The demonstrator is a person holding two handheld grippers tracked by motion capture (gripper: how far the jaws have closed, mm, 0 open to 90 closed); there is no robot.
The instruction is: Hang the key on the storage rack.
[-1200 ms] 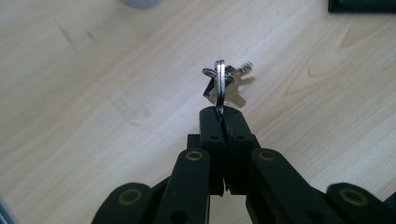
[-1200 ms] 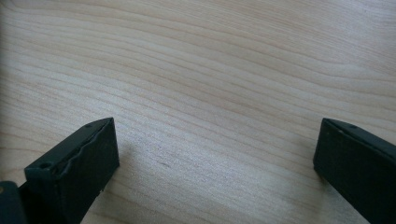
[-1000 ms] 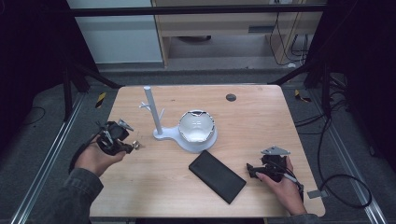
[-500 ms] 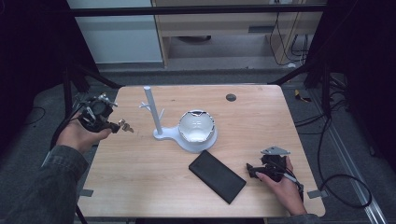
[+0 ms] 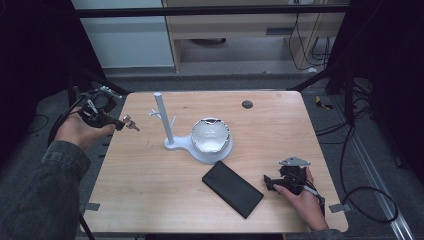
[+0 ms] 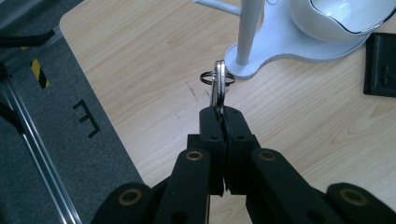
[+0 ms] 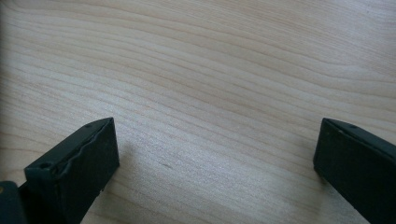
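While the light wood tabletop [image 5: 150, 190] sat on a grey floor with dark frame bars around it, two hands worked at its near edges. Close by on the right side, the right gripper [image 5: 272, 182] rested low on the wood, its jaws spread wide with bare wood grain between them in the right gripper view. Just beside it to the left lay a flat black case [image 5: 232, 188], set at a slant. At the left edge, the left gripper [image 6: 219, 112] hung above the wood with its jaws pressed together, pinching a silver key [image 6: 218, 86]. This key stood on its thin edge, its long side running straight out from the jaws toward the white stand [image 5: 172, 145], and a thin dark ring [image 6: 205, 77] went through its far end. Farther in, near the middle, the stand held a tall post [image 5: 163, 117] with little pegs, and a white bowl [image 5: 211, 136] sat tilted on its base. A small dark round spot [image 5: 247, 104] sat near the far edge. Beyond the wood stood a pale cabinet [image 5: 120, 35].
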